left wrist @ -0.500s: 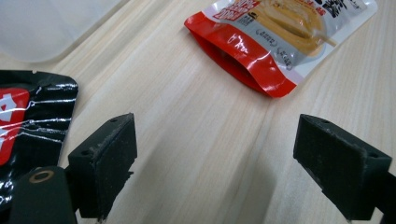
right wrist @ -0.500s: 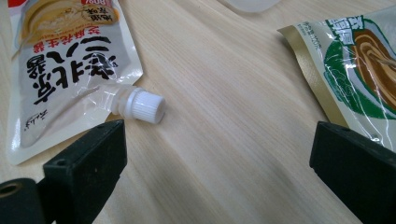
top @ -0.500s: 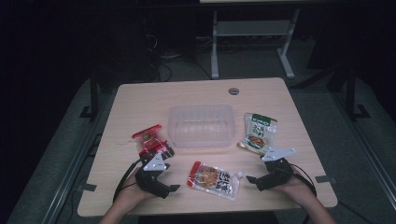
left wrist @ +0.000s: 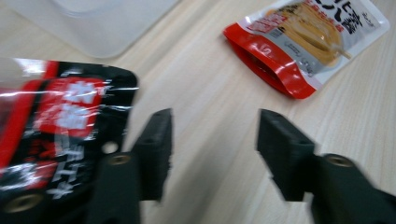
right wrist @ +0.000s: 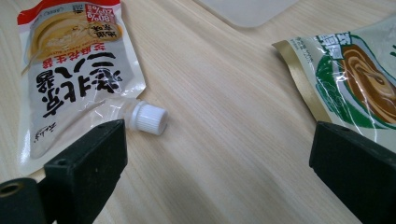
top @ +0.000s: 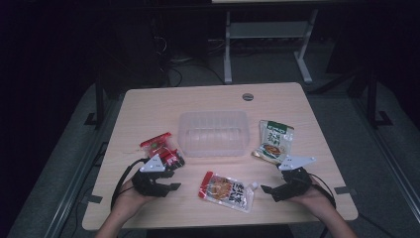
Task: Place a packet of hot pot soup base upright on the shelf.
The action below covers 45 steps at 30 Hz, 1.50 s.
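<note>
Clear tub (top: 214, 133) at desk (top: 148, 106) centre, nothing in it; packing not begun by look of it. Three pouches all on desk around tub: red-black pouch (top: 161, 148) left, green pouch (top: 273, 141) right, spouted pouch (top: 227, 190) near front edge. Left gripper (top: 174, 186) jaws parted, nothing between, just beside red-black pouch. Right gripper (top: 266, 190) jaws wide, nothing between, aimed at spouted pouch's white cap (right wrist: 148, 117). All three pouches left to load.

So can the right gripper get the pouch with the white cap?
Probably yes. The right gripper is open and points at the pouch, whose white cap lies just ahead of one jaw, with bare table between them and nothing in the way.
</note>
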Motion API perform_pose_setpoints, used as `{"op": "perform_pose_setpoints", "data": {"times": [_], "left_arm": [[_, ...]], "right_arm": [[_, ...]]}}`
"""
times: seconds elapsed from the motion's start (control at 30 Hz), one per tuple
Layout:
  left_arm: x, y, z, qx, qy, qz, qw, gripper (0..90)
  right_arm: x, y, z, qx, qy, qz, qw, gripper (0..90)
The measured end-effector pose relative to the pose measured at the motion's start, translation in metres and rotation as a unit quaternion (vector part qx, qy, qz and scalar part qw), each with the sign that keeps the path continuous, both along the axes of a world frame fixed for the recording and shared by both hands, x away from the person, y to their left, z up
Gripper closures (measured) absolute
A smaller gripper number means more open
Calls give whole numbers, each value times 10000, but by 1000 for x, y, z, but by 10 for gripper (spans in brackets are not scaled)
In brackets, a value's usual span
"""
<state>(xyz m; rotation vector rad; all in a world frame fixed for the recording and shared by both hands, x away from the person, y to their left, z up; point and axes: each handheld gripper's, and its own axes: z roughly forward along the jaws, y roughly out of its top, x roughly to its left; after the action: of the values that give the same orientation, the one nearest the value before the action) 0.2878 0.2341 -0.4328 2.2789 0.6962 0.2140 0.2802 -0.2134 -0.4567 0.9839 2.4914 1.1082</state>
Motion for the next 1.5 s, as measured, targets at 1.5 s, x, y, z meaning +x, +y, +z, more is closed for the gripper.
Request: {"op": "perform_pose_setpoints", "data": {"times": [1.5], "left_arm": [[115,32,21,-9,-355,1343,9903,898]], "right_arm": [[-3,6,0,-56,136,72,9999,52]]}}
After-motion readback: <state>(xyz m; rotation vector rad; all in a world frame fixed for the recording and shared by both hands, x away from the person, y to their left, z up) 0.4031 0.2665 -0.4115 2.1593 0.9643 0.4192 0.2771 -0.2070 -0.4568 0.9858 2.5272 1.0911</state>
